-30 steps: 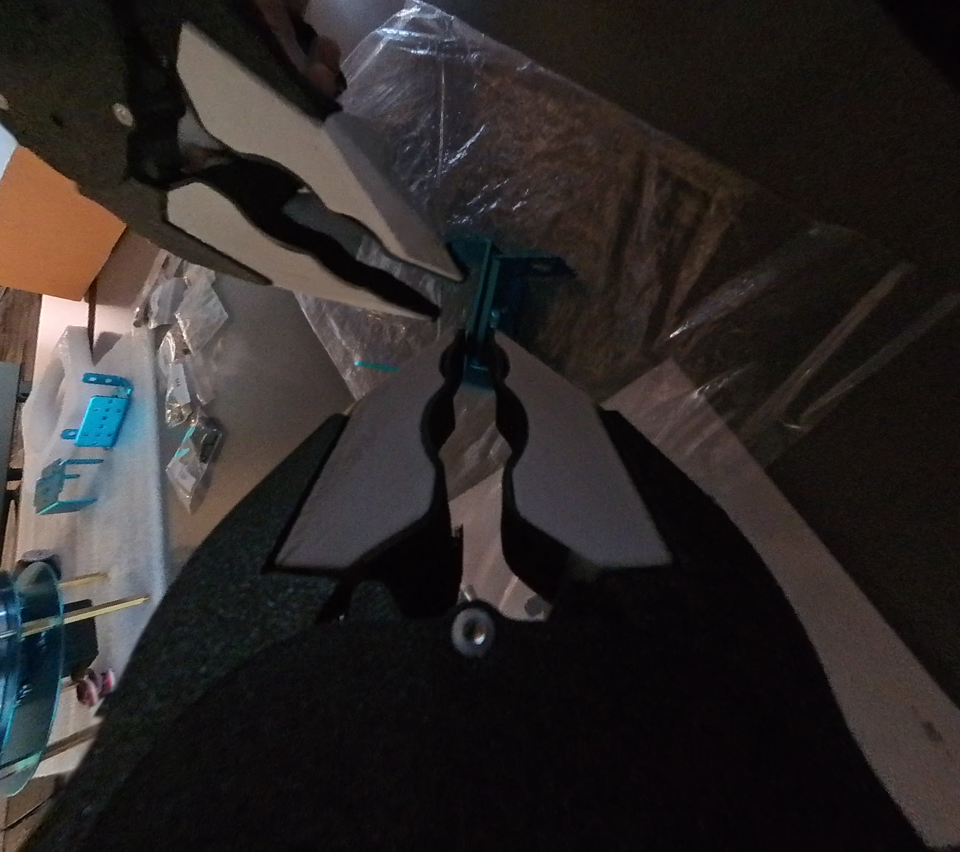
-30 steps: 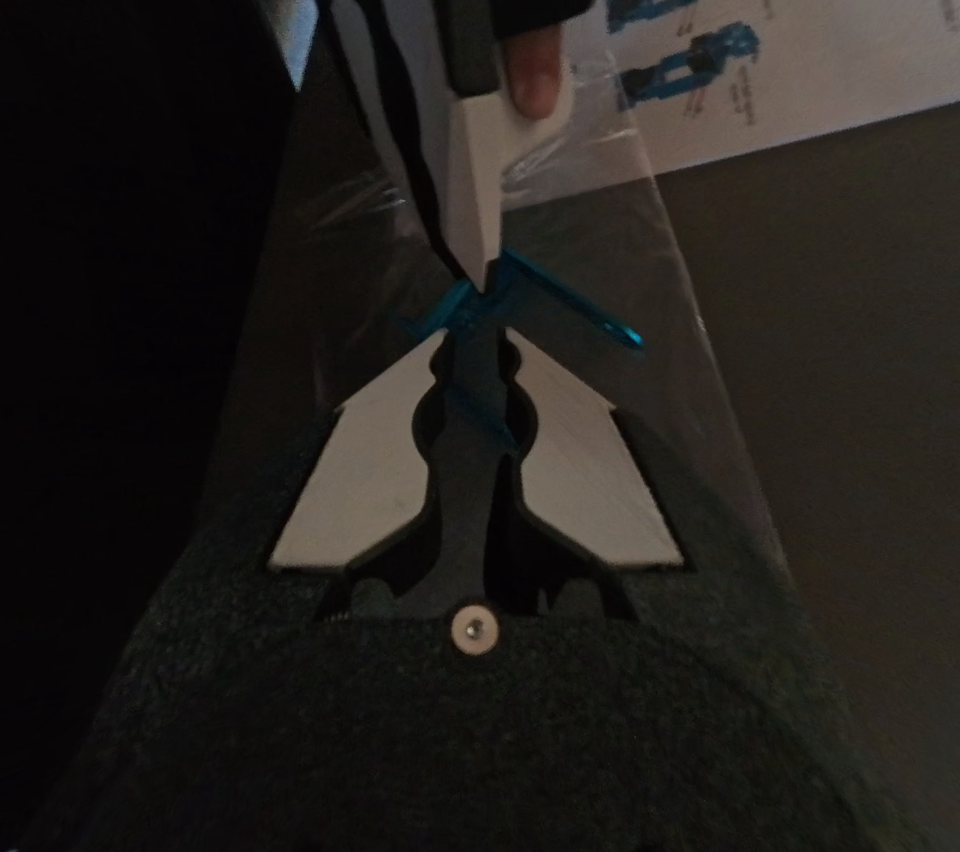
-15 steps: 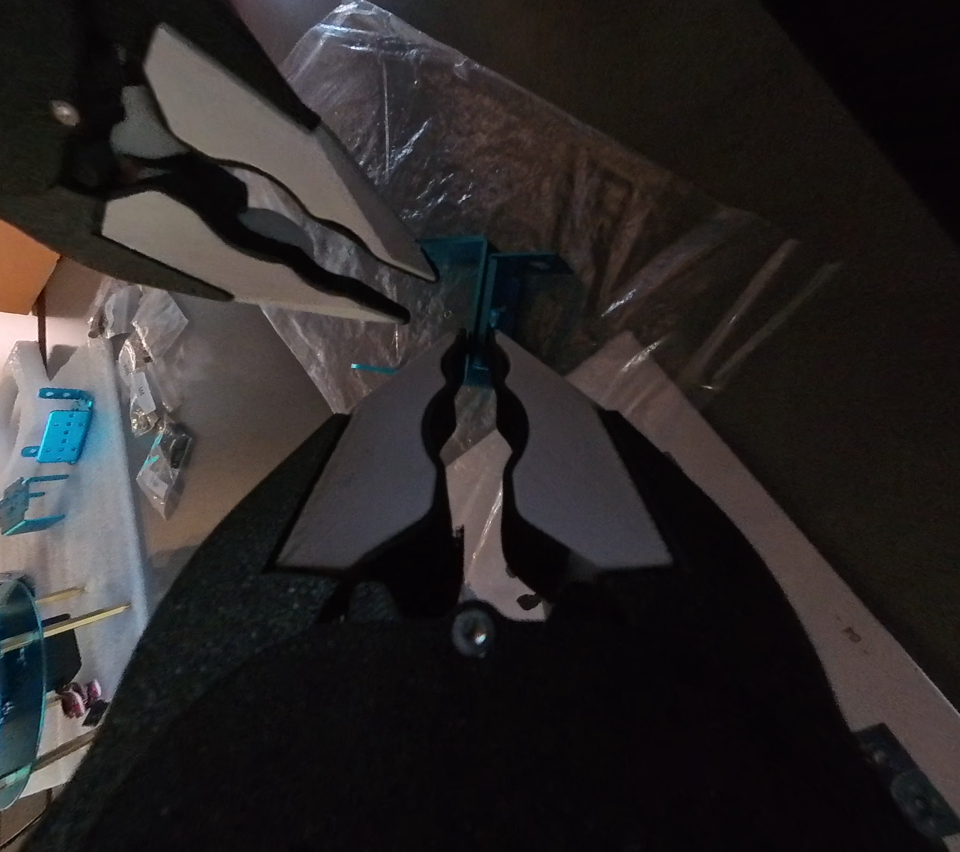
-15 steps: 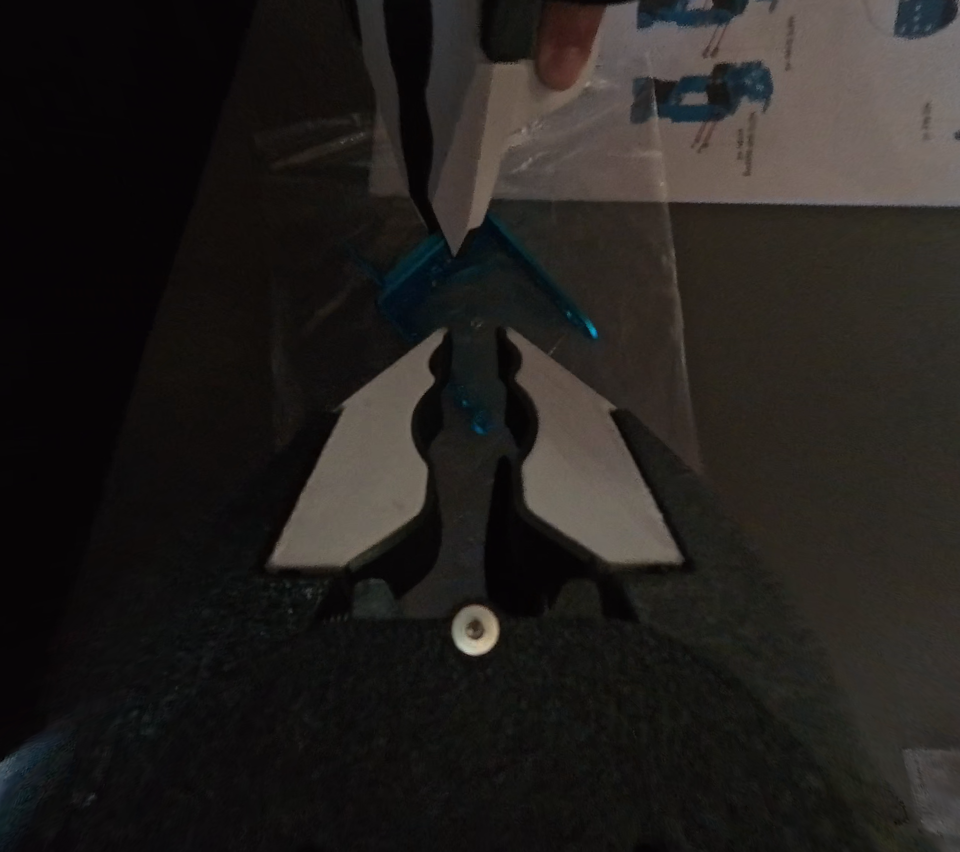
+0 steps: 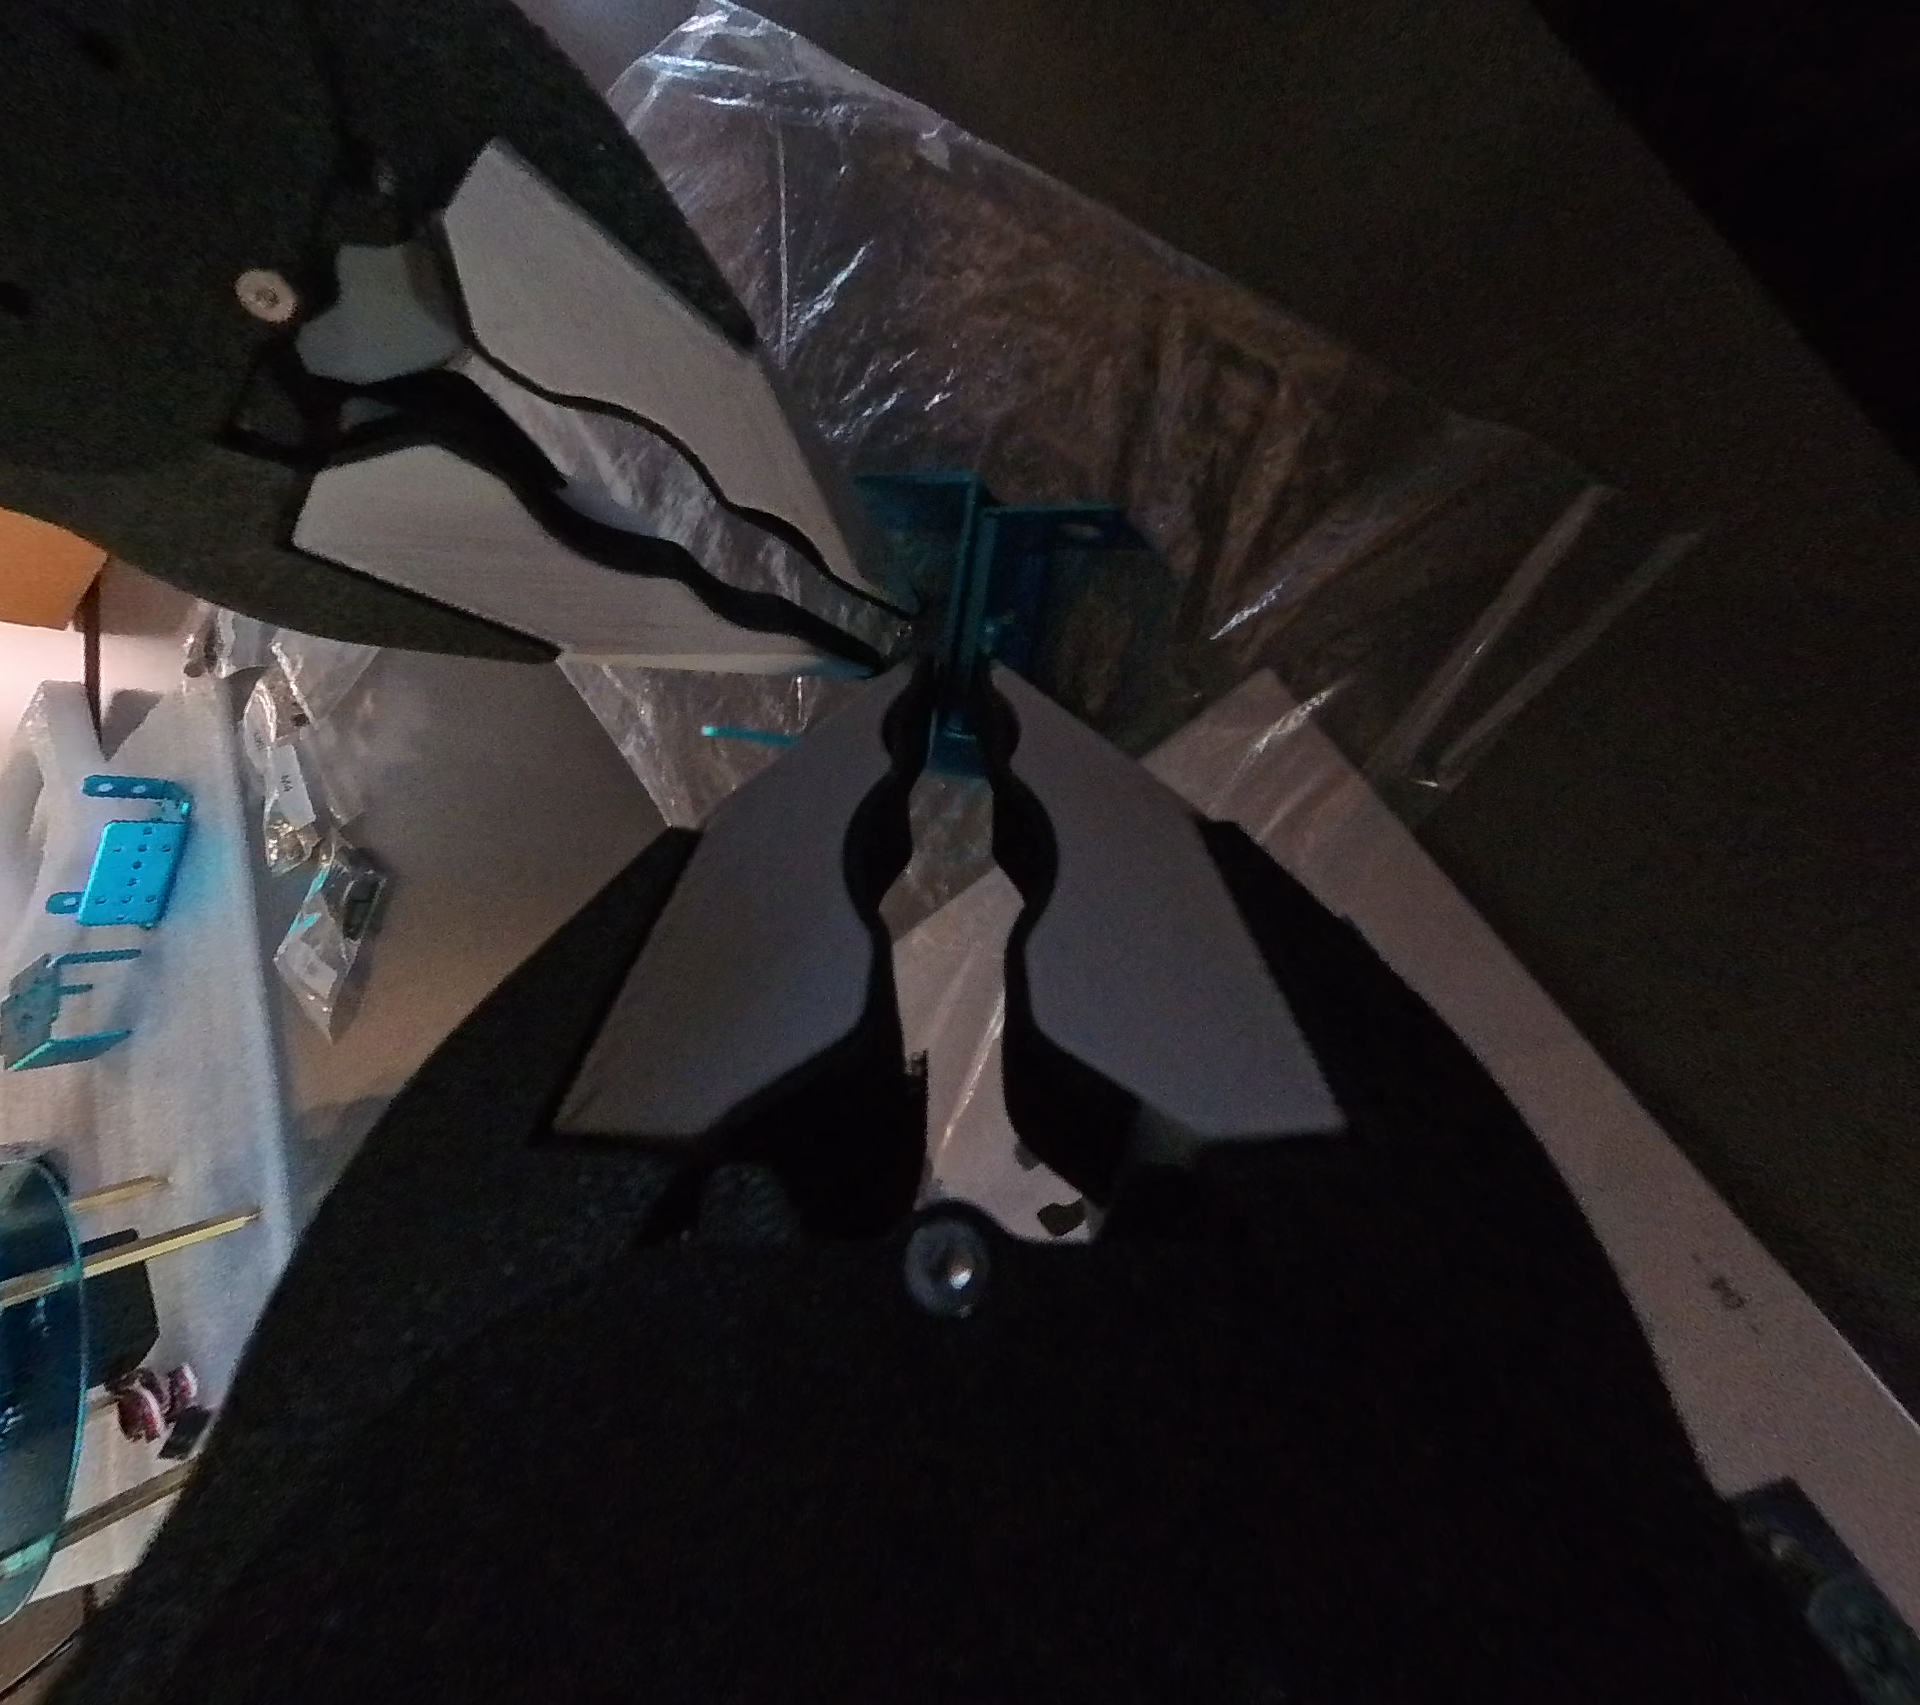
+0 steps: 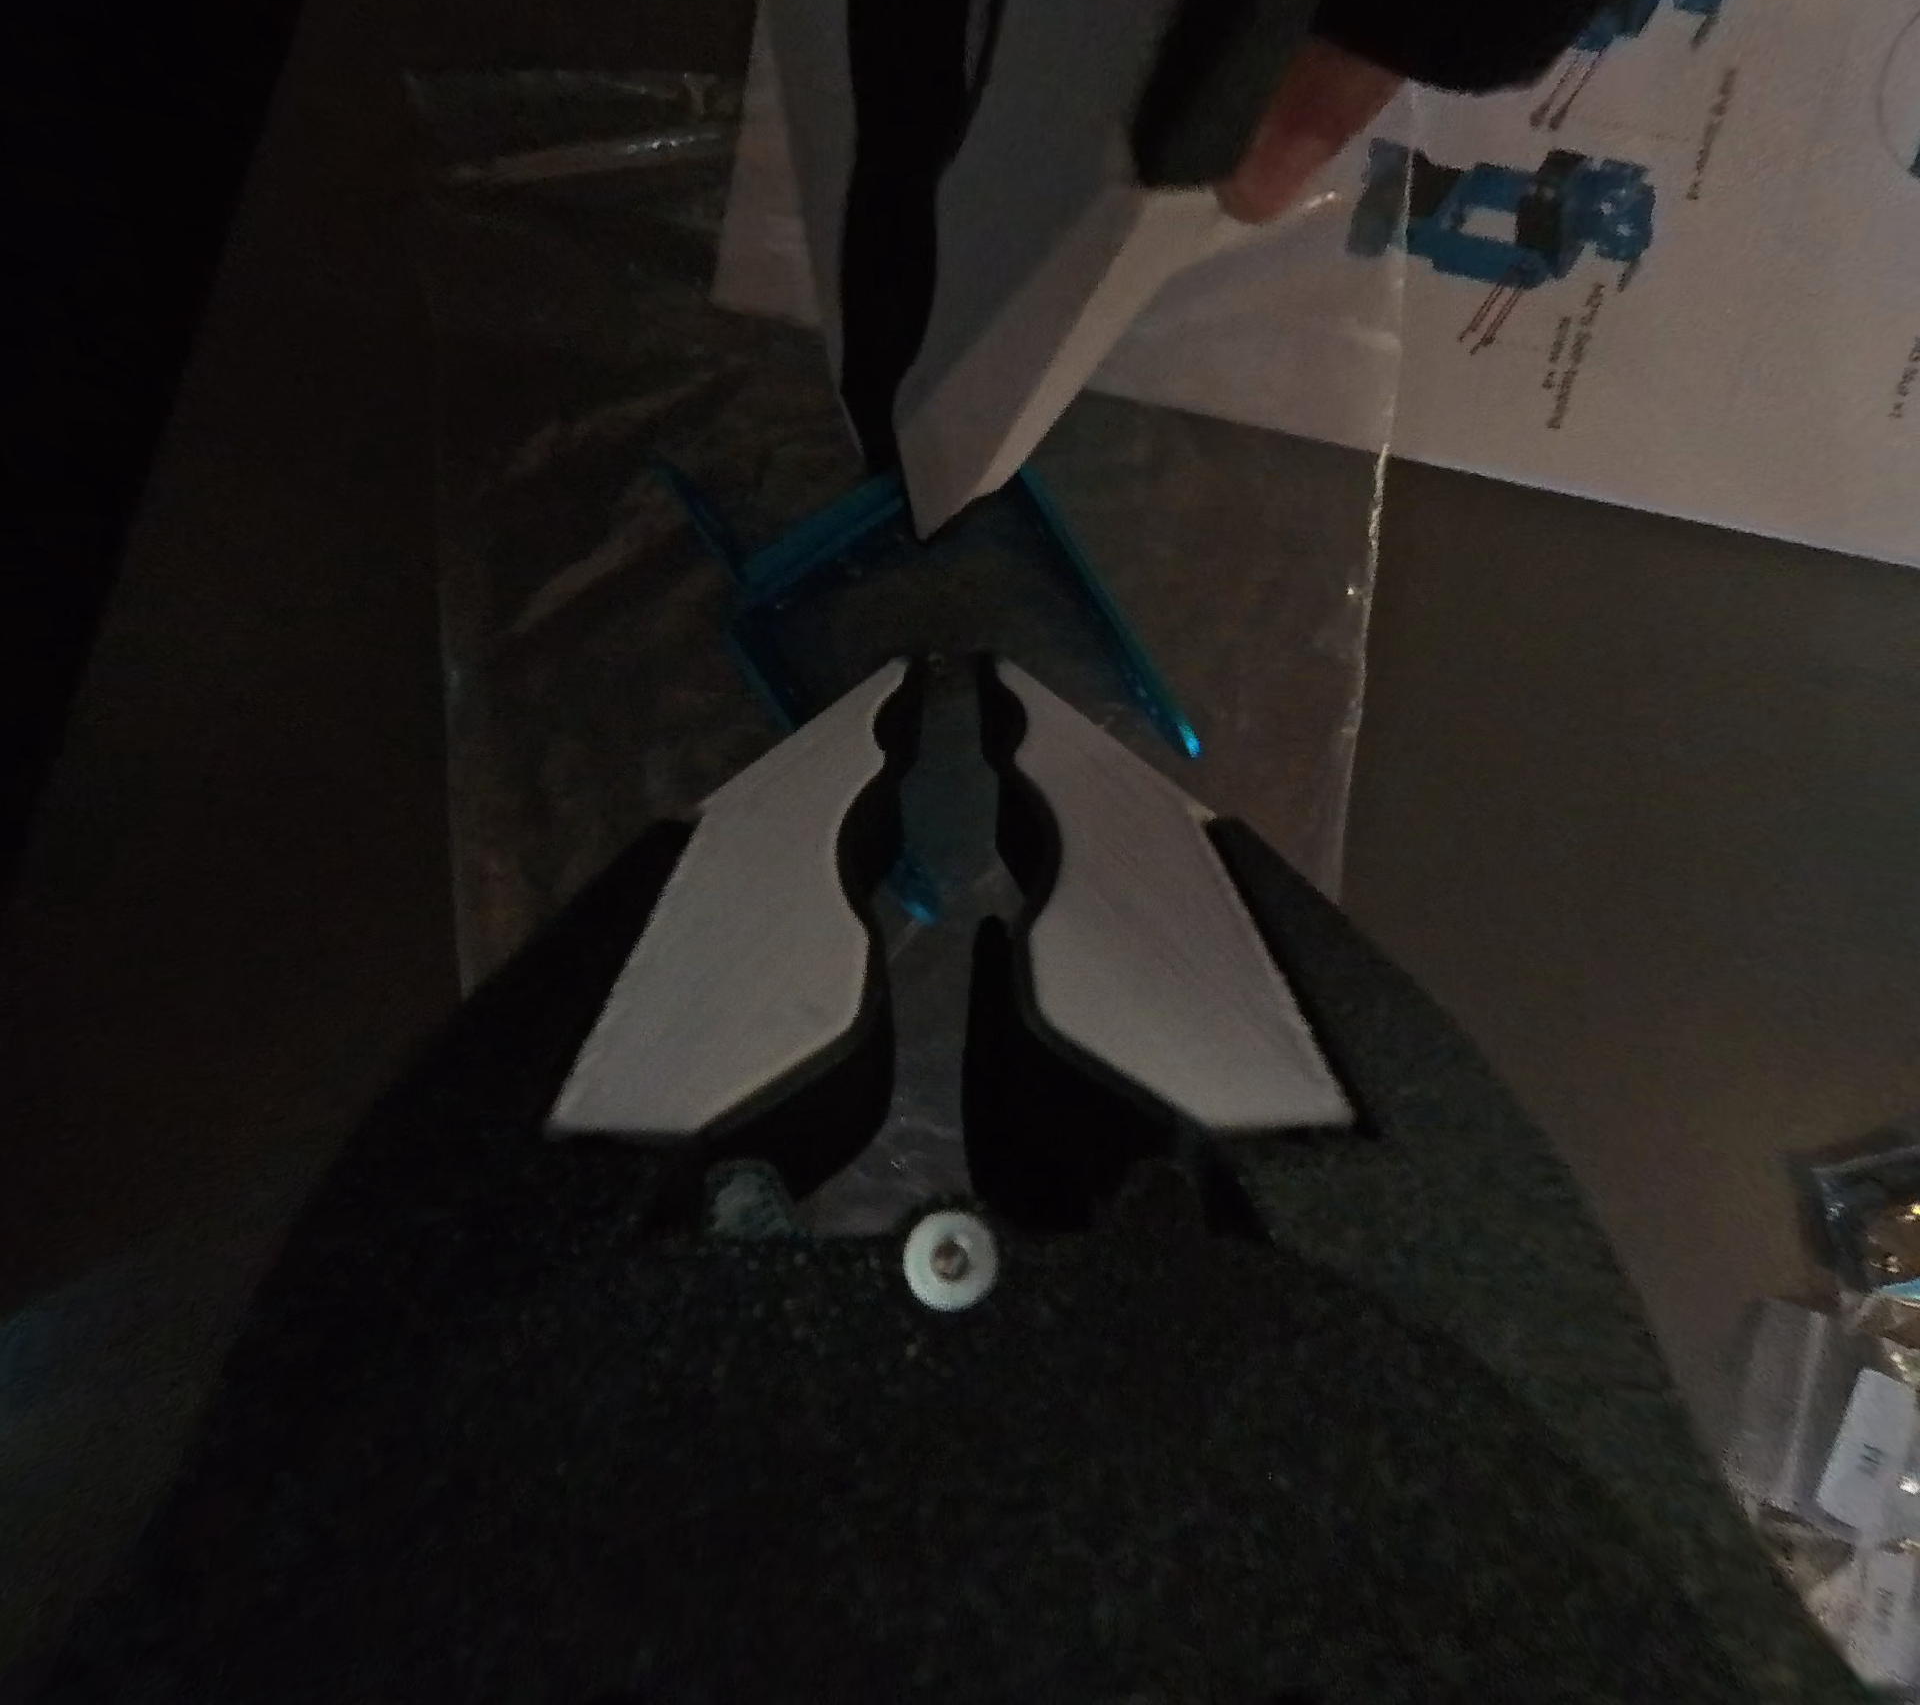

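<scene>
Left gripper (image 5: 951,679) pinched blue bracket (image 5: 982,554) through clear bag (image 5: 1039,305). Right gripper (image 6: 945,668), nipping bag beside bracket, closed in since half-second earlier; bag held aloft between both.

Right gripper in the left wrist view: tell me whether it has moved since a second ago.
Yes. The right gripper has closed in on the blue bracket: its tips now meet the bracket in the clear plastic bag.

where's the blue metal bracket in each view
Left wrist view: blue metal bracket just above centre, inside the clear plastic bag, at both grippers' tips.
Right wrist view: bracket centre, slightly left.
Shared landmark: the bag around it.
</scene>
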`<state>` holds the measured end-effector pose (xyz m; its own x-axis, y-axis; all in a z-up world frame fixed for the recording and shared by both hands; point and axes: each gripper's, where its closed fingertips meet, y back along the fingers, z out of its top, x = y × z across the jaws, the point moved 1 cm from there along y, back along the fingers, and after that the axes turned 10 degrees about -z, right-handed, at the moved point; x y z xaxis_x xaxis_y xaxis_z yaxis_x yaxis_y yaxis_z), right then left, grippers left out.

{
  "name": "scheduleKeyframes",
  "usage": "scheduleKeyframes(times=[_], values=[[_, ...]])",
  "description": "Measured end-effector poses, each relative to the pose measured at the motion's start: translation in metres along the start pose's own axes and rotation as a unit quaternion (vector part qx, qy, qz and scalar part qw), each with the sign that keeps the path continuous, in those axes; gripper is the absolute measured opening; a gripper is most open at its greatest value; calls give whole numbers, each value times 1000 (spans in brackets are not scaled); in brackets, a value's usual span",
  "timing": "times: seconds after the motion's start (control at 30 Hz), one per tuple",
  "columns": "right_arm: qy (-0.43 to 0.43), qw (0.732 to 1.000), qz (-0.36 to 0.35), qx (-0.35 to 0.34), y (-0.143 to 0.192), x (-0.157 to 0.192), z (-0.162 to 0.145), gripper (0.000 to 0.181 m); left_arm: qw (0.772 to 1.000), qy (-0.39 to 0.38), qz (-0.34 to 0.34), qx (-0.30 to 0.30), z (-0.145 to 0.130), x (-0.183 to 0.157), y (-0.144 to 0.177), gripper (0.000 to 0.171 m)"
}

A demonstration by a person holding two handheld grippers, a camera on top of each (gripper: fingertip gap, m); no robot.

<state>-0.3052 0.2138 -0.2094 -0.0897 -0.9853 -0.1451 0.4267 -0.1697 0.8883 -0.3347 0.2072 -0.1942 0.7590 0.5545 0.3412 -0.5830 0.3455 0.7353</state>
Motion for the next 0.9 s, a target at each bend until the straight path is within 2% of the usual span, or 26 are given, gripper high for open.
scheduleKeyframes(times=[0.07, 0.2, 0.4, 0.6, 0.77, 0.9], values=[[23, 1000, -6, 6, 0, 3, 1, 1, 1000, -1, 2, 1, 0, 1, 0, 7], [52, 998, -33, 16, 0, 5, 2, 0, 1000, 2, 3, -3, 0, 1, -1, 7], [48, 998, -11, 50, 0, 1, 2, 8, 1000, -4, 8, 2, 0, 1, -1, 7], [47, 996, 13, 69, -1, 1, 2, 7, 1000, -1, 8, -3, 0, 1, -1, 6], [84, 993, 12, 87, -1, 3, 2, 3, 1000, -2, 8, -5, 1, 1, -1, 6], [81, 994, 13, 71, -1, 3, 2, 1, 1000, -4, 10, -5, 1, 1, -2, 7]])
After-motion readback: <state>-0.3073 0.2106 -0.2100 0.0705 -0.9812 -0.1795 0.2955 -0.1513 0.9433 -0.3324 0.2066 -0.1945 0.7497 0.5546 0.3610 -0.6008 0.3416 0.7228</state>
